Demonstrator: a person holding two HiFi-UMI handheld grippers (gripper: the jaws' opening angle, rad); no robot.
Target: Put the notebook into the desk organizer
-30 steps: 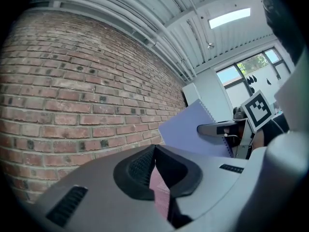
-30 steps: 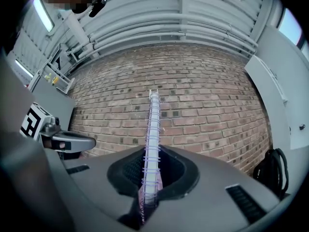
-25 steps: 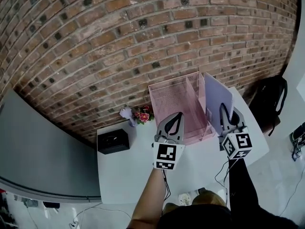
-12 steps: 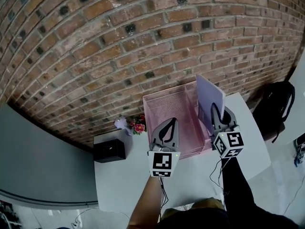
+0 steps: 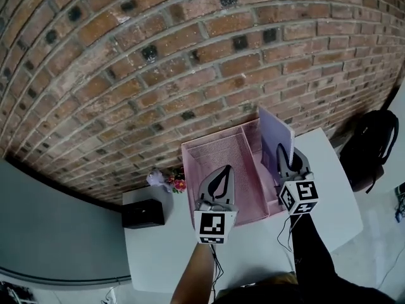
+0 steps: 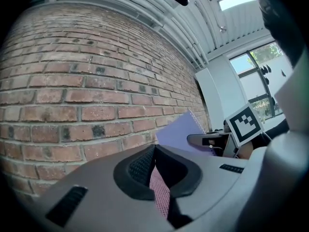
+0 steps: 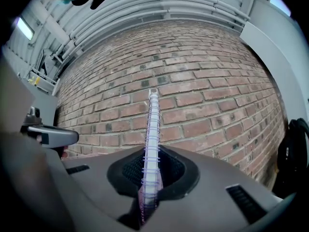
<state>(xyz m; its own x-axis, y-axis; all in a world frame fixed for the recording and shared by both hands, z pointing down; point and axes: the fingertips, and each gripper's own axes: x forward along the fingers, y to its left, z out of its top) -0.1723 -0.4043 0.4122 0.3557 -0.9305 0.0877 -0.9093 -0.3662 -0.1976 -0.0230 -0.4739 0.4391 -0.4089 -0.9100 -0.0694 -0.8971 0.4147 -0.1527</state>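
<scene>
No print seems readable; marker cubes (image 5: 212,227) carry only square patterns.

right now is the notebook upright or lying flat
Upright: the notebook stands on edge, its spiral spine running straight up from the right gripper clamped on it.

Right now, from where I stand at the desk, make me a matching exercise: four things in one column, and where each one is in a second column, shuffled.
Things:
1. notebook
2. desk organizer
3. black box
4. backpack

Places:
A. at the left end of the table, near the flowers
B. off the table, to its right
C. clamped upright in the right gripper
D. on the table, against the brick wall

Pairs: 1-C, 2-D, 3-A, 4-B
</scene>
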